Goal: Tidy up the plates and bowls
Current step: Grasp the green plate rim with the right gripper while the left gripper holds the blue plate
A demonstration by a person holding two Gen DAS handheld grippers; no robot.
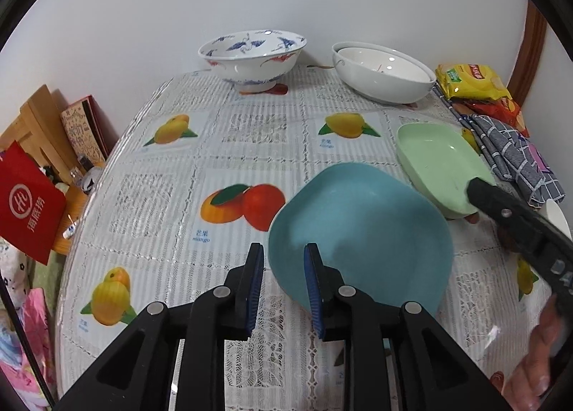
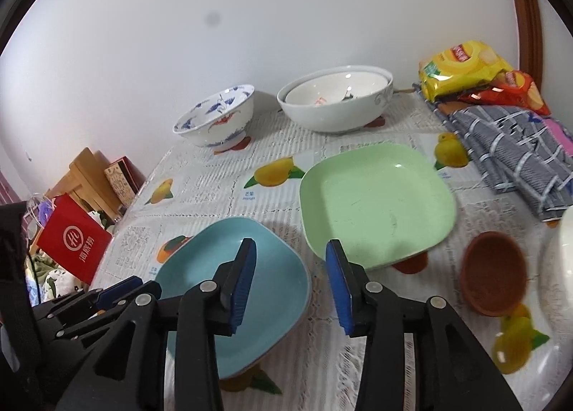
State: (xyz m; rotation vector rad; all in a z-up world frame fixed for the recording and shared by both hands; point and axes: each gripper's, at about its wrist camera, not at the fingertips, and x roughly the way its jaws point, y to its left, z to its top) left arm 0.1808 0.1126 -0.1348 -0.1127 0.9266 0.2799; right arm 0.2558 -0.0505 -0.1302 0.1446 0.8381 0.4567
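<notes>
A blue square plate (image 1: 361, 232) (image 2: 236, 285) lies on the table near me. A green square plate (image 1: 437, 163) (image 2: 376, 203) lies to its right. My left gripper (image 1: 283, 253) is open, its jaws on either side of the blue plate's near left rim. My right gripper (image 2: 290, 249) is open and empty, hovering over the gap between the two plates; its finger (image 1: 501, 206) shows at the green plate's near edge in the left wrist view. A blue-patterned bowl (image 1: 252, 56) (image 2: 218, 120) and nested white bowls (image 1: 383, 72) (image 2: 336, 99) stand at the back.
A small brown dish (image 2: 494, 271) sits right of the green plate, a white dish (image 2: 566, 242) beyond it. Snack bags (image 2: 465, 70) and a checked cloth (image 2: 515, 149) lie at the back right. The table's left edge (image 1: 93, 203) drops to clutter and a red bag (image 1: 25, 203).
</notes>
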